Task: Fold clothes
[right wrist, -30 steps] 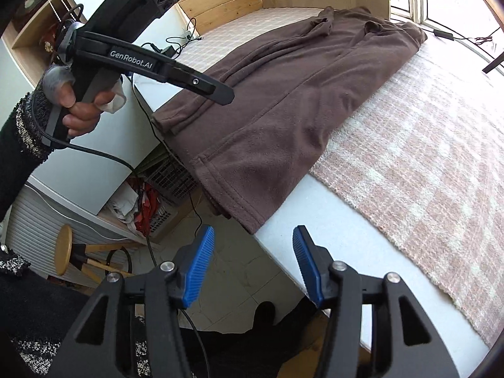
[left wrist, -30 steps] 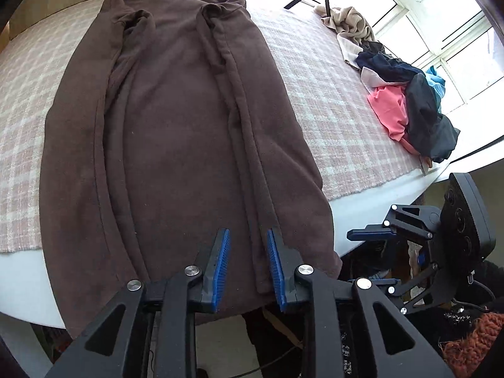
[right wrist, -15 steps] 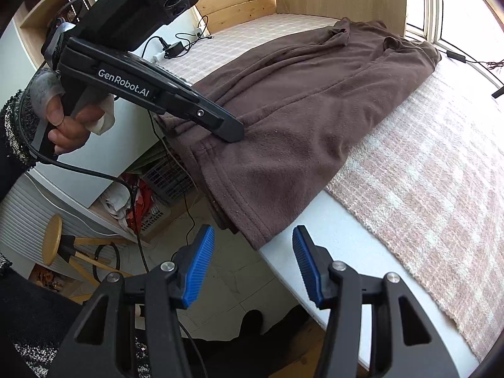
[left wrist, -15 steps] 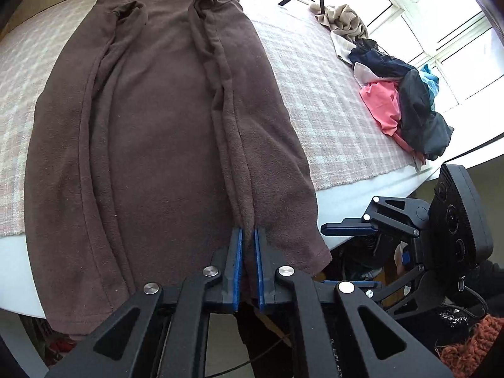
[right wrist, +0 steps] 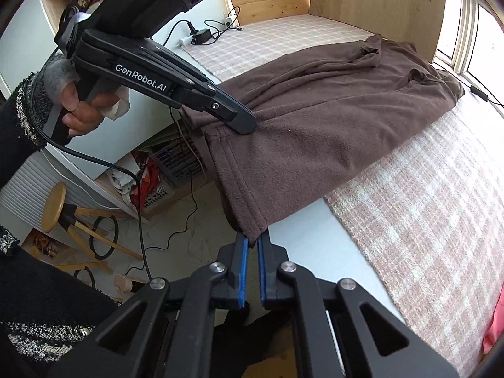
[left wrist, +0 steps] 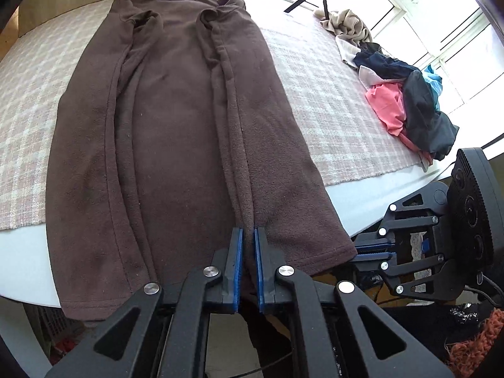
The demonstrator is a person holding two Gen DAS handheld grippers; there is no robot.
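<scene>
Moved since before: right hand-held gripper (right wrist: 251, 245), spread wide and clear of the cloth a second ago, is now clenched on the near corner of the brown garment (right wrist: 315, 132); left hand-held gripper (left wrist: 247, 242), open a second ago, stays pinched on the hem it closed on half a second back
Left grip: blue pads nearly together on the doubled centre seam at the garment's near edge
Right grip: blue pads pressed on the hanging hem corner just past the table (right wrist: 315, 252) edge
Garment place: spread lengthwise on the checked cloth (left wrist: 330, 100), collar end far, hem end draped over the near table edge; both sides folded inward
Left view only: pile of clothes (left wrist: 406, 100) in pink, dark and blue on the far right of the checked cloth, well apart from the garment; beige piece beyond it; tripod legs by the window; right hand-held gripper seen from the side at the lower right, its tips hidden behind the hem
Right view only: person's hand (right wrist: 82, 110) around the left hand-held gripper's handle, speckled dark sleeve (right wrist: 19, 119); wooden stool (right wrist: 56, 208) and plastic basket (right wrist: 176, 163) on the floor below; cable running down from the handle; wooden panel beyond the table
</scene>
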